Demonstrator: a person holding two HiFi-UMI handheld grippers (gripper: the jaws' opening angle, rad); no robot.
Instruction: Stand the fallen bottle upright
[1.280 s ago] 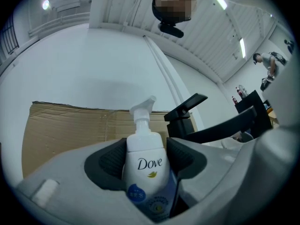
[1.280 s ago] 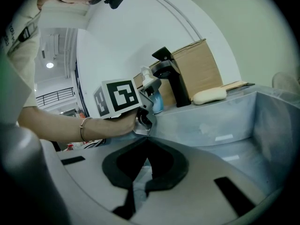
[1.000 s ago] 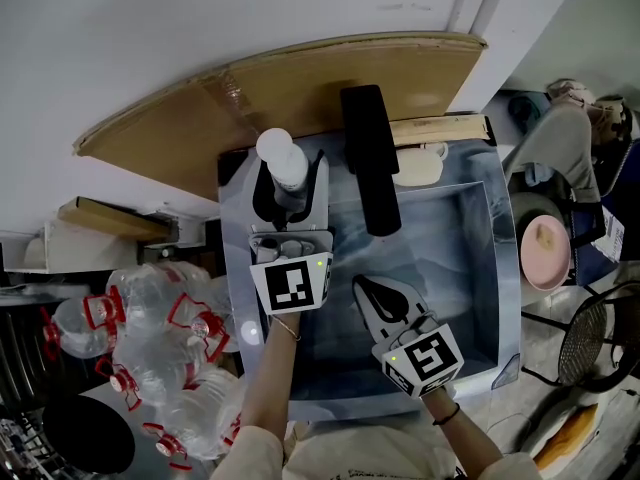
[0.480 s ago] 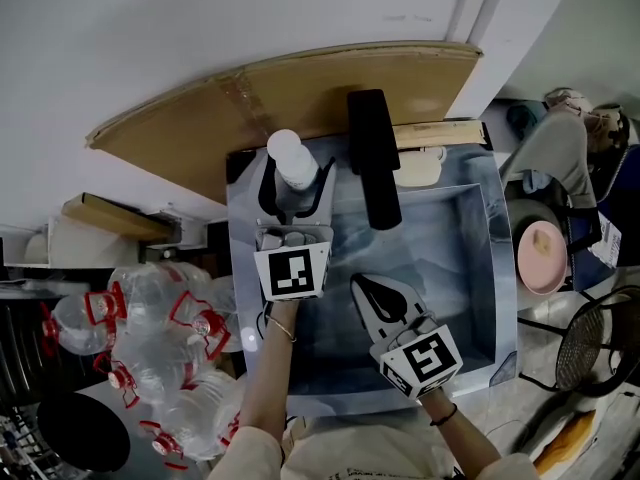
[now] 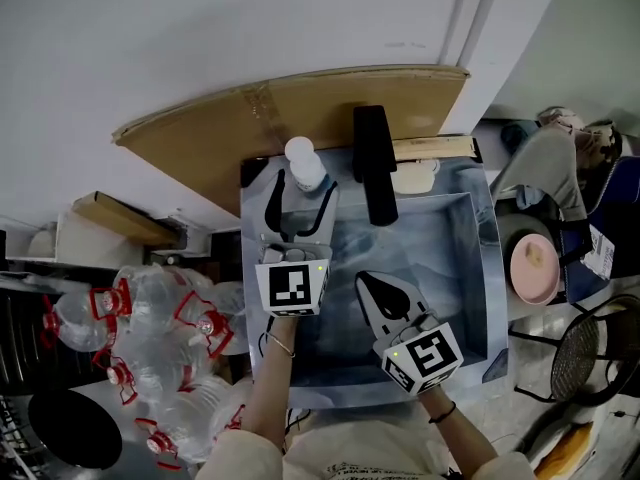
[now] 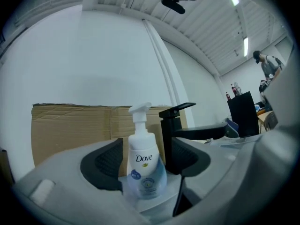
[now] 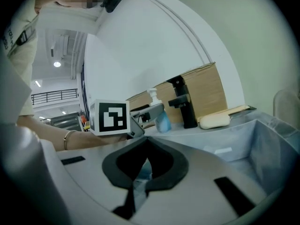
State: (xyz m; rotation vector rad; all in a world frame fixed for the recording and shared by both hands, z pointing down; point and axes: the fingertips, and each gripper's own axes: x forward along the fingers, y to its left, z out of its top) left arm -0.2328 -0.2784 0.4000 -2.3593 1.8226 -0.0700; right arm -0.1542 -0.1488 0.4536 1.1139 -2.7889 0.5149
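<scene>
A white pump bottle (image 5: 304,166) with a pale blue lower half stands upright on the sink's back-left ledge, beside the black faucet (image 5: 375,163). My left gripper (image 5: 303,184) reaches level around it. Its jaws are opening, and the bottle (image 6: 143,165) stands between the dark pads (image 6: 108,159) with a gap showing on each side. My right gripper (image 5: 364,282) hovers over the basin to the right, jaws shut with nothing in them; in its own view the tips (image 7: 145,142) meet, and the bottle (image 7: 161,118) shows beyond the left gripper's marker cube.
The grey sink basin (image 5: 445,268) fills the middle. A soap bar (image 5: 416,174) lies on the back ledge right of the faucet. Cardboard (image 5: 300,103) leans against the wall behind. Several red-capped plastic bottles (image 5: 150,338) are piled at the left; a pink bowl (image 5: 535,258) sits at the right.
The left gripper's jaws have spread wider around the upright bottle and no longer press on it. The right gripper has lifted a little, still shut.
</scene>
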